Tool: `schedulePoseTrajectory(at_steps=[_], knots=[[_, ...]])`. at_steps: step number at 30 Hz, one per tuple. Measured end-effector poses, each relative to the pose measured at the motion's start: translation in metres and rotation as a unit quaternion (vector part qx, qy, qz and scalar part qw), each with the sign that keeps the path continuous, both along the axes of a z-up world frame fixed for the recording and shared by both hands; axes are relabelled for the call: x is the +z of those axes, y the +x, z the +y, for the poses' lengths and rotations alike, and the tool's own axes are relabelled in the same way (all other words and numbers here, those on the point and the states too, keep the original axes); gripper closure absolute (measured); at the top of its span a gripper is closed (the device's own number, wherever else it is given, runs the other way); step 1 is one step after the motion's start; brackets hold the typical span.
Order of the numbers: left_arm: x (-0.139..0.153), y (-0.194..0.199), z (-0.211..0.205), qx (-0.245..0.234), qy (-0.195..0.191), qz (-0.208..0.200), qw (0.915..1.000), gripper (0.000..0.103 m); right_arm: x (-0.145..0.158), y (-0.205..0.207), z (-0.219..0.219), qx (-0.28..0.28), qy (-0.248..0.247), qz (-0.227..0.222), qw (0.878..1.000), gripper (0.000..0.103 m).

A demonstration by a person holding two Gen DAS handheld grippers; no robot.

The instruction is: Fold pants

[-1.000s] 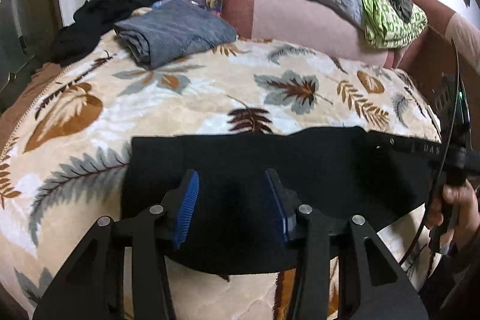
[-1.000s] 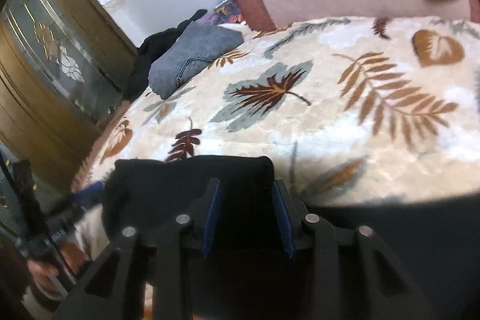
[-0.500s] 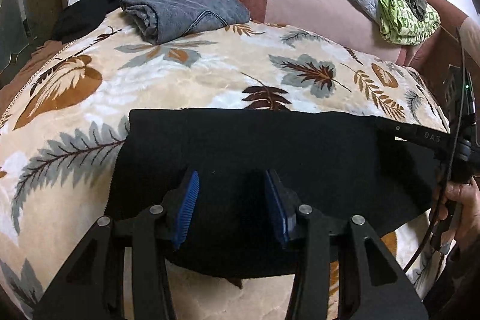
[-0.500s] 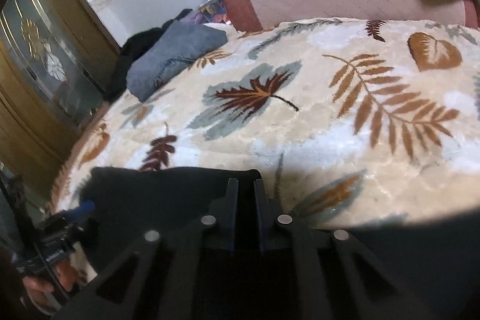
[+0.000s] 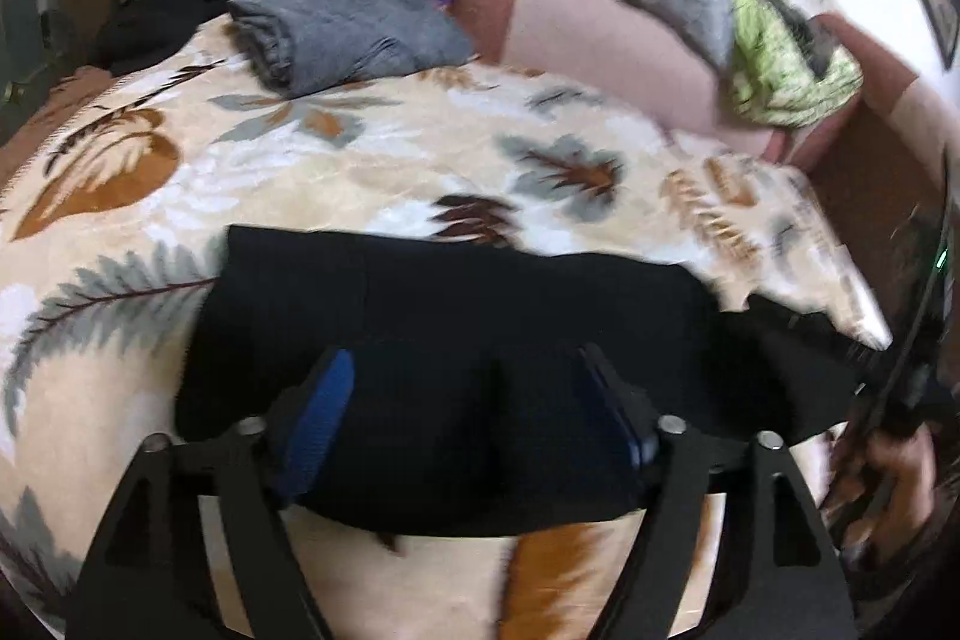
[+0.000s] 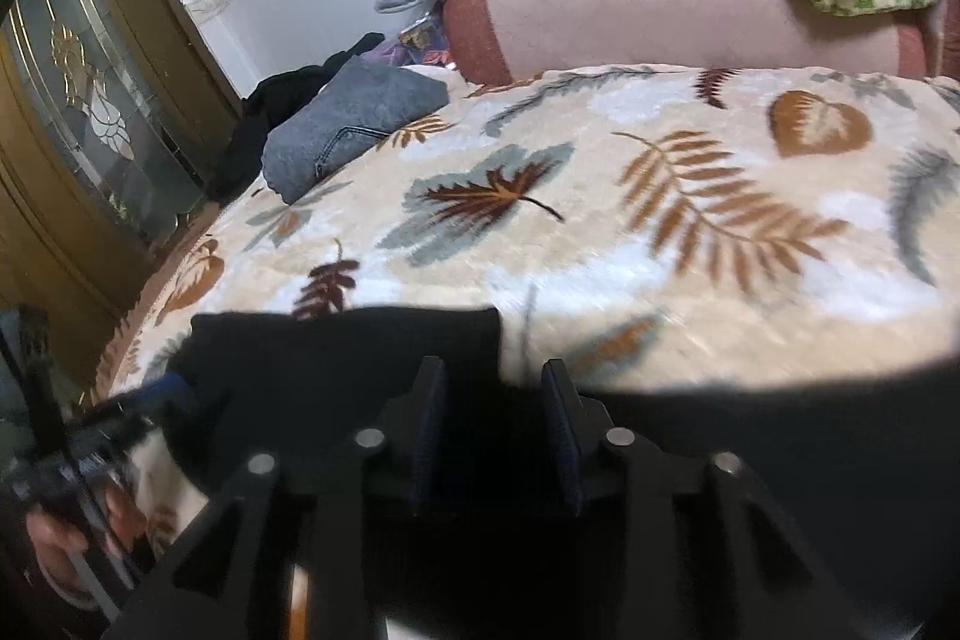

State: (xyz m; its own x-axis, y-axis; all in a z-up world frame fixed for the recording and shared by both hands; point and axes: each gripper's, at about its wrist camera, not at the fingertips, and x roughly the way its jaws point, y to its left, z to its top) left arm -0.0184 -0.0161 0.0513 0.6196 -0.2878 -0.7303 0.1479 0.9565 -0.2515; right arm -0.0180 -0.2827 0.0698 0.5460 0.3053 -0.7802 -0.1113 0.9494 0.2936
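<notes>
Both claws open over black pants (image 5: 456, 316) on blanket (image 5: 372, 166).

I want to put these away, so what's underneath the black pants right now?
The black pants lie flat on the leaf-print blanket, which shows all around them. Whatever sits directly beneath the fabric is covered.

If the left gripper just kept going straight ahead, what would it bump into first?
Most likely the black pants: the open left gripper hangs right over them, with the leaf-print blanket beyond. Depth is hard to judge.
</notes>
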Motion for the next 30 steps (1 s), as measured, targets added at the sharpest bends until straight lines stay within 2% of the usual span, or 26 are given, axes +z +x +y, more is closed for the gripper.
schedulePoseTrajectory(at_steps=[7, 15, 21, 27, 28, 29, 30], knots=[[0.007, -0.004, -0.058, -0.064, 0.004, 0.001, 0.9979, 0.025, 0.012, -0.056, -0.067, -0.065, -0.031, 0.004, 0.997, 0.065], [-0.007, -0.004, -0.14, -0.15, -0.011, 0.036, 0.988, 0.025, 0.002, -0.113, -0.162, -0.181, -0.01, 0.043, 0.983, 0.061], [-0.016, 0.002, -0.201, -0.204, -0.016, 0.053, 0.9774, 0.025, -0.01, -0.116, -0.196, -0.221, 0.034, 0.051, 0.973, 0.061], [-0.027, 0.006, -0.227, -0.217, 0.0, 0.068, 0.9738, 0.025, -0.019, -0.104, -0.207, -0.242, 0.069, 0.033, 0.967, 0.059], [-0.028, 0.005, -0.228, -0.217, 0.002, 0.068, 0.9738, 0.025, -0.02, -0.102, -0.208, -0.245, 0.07, 0.026, 0.967, 0.073], [-0.028, 0.004, -0.229, -0.218, 0.006, 0.066, 0.9737, 0.025, -0.02, -0.101, -0.208, -0.246, 0.064, 0.025, 0.967, 0.092], [-0.028, 0.003, -0.229, -0.219, 0.008, 0.065, 0.9734, 0.025, -0.018, -0.102, -0.208, -0.246, 0.066, 0.026, 0.967, 0.099]])
